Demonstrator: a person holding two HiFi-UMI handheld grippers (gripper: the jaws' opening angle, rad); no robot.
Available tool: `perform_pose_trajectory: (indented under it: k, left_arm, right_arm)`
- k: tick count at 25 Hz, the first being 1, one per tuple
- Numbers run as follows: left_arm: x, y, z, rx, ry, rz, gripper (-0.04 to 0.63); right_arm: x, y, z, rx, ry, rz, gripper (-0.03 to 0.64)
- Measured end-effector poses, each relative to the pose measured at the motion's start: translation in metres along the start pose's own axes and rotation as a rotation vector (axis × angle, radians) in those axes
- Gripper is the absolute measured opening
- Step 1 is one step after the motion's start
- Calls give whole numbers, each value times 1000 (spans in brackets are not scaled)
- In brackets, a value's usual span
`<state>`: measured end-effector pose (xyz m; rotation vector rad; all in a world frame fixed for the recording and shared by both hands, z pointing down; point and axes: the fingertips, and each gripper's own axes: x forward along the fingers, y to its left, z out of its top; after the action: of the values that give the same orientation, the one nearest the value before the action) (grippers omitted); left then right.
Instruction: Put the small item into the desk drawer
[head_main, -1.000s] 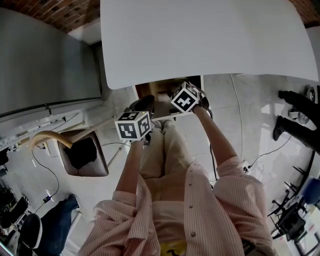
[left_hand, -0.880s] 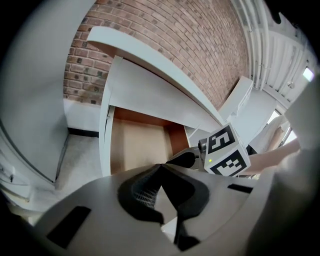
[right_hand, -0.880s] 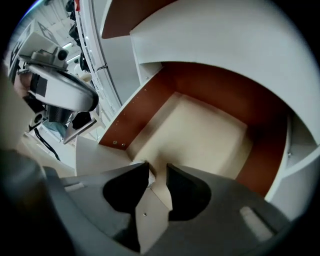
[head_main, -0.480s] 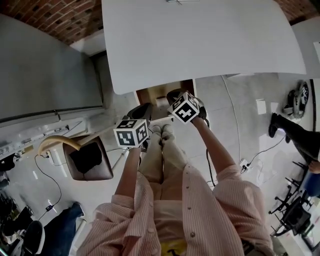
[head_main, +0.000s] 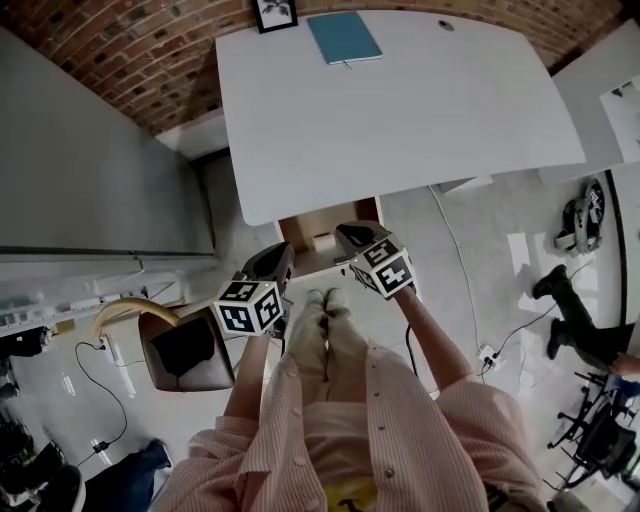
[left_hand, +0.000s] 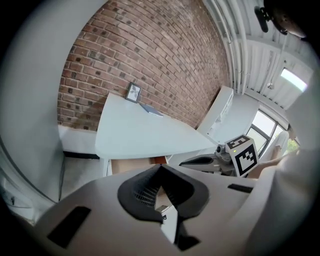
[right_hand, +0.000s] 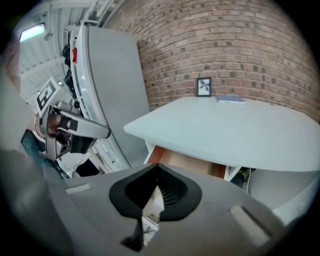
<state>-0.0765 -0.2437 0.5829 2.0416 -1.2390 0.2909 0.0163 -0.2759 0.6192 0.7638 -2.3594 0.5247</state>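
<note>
Under the white desk the wooden drawer stands pulled out, also seen as the drawer and the drawer. A small pale item seems to lie inside it. My left gripper hovers at the drawer's front left corner, jaws shut and empty. My right gripper is at the front right corner, also shut with nothing between the pads. In the left gripper view the left gripper has its tips meeting. The right gripper view shows the right gripper the same way.
A picture frame and a blue notebook lie at the desk's far edge by the brick wall. A brown-seated chair stands at left beside a grey partition. Cables run over the floor at right.
The head view has swung so the whole desk top and the brick wall show. Both grippers have drawn back a little from the open drawer toward the person's knees.
</note>
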Motion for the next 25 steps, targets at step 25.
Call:
perform_pose_trajectory:
  k: [25]
  left_arm:
    - [-115, -53, 136, 201, -386, 35, -2]
  right_arm:
    - [-187, 3, 155, 174, -616, -135, 6]
